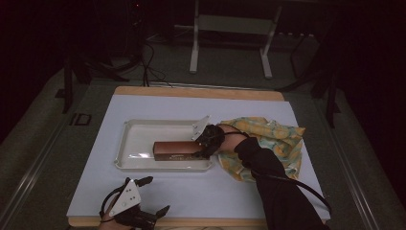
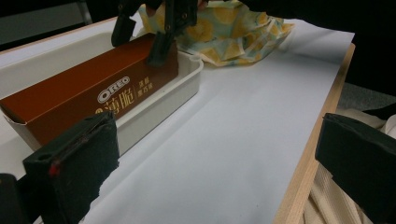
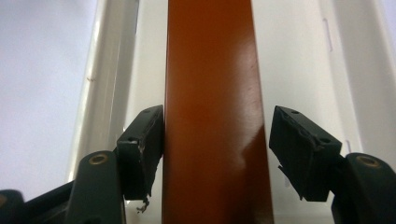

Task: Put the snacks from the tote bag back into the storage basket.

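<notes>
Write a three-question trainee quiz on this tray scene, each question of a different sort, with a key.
1. True or false: the brown Oreo box lies inside the white tray.
2. What lies to the right of the tray in the high view? A) a patterned cloth B) a mug C) a book
3. Fill in: in the right gripper view, the box sits ____ the two jaws, with a gap at one of them.

Key: 1 true; 2 A; 3 between.

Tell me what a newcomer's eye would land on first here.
The brown Oreo box lies in the white tray at mid-table. The right claw straddles its near end with a gap at one pad, so it is released. Right of the tray lies a crumpled yellow patterned cloth, and the left claw rests open at the table's near edge.
</notes>
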Tool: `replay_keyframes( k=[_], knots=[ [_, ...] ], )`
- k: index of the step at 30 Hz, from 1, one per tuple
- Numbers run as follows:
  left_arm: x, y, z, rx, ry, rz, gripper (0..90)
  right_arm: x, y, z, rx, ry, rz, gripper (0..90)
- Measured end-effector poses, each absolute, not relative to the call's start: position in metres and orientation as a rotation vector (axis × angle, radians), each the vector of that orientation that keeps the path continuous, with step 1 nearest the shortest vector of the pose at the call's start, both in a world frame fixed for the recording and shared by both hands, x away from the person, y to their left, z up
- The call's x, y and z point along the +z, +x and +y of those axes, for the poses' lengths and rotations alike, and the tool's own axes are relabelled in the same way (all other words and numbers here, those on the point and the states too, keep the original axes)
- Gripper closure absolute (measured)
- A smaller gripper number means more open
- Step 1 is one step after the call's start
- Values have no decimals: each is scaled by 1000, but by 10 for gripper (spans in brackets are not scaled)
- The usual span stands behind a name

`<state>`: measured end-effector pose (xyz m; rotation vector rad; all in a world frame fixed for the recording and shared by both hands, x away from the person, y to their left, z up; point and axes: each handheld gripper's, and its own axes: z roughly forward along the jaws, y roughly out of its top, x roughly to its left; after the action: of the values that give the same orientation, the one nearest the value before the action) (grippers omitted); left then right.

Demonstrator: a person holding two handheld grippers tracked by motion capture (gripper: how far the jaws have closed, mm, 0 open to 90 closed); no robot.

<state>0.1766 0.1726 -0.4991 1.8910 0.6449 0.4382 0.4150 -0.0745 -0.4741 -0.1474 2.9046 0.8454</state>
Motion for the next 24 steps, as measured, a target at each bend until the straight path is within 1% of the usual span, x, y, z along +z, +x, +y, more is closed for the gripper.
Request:
replay_keyframes(
  k=[5, 9, 14, 15, 24],
  knots=[
    [-499, 177, 173, 438, 1892, 645, 0, -464, 414, -77, 878, -144, 2894, 337],
    [-499, 177, 173, 436, 1892, 646, 0, -454, 413, -79, 893, -110, 2896, 278],
    [-499, 177, 172, 436, 1893, 646, 0, -442, 414, -83, 931, -48, 2897, 156],
    [-499, 177, 172, 435, 1893, 647, 0, -441, 413, -84, 932, -33, 2890, 116],
    [-499, 178, 172, 430, 1895, 646, 0, -426, 413, -97, 940, 70, 2825, 111]
  ],
)
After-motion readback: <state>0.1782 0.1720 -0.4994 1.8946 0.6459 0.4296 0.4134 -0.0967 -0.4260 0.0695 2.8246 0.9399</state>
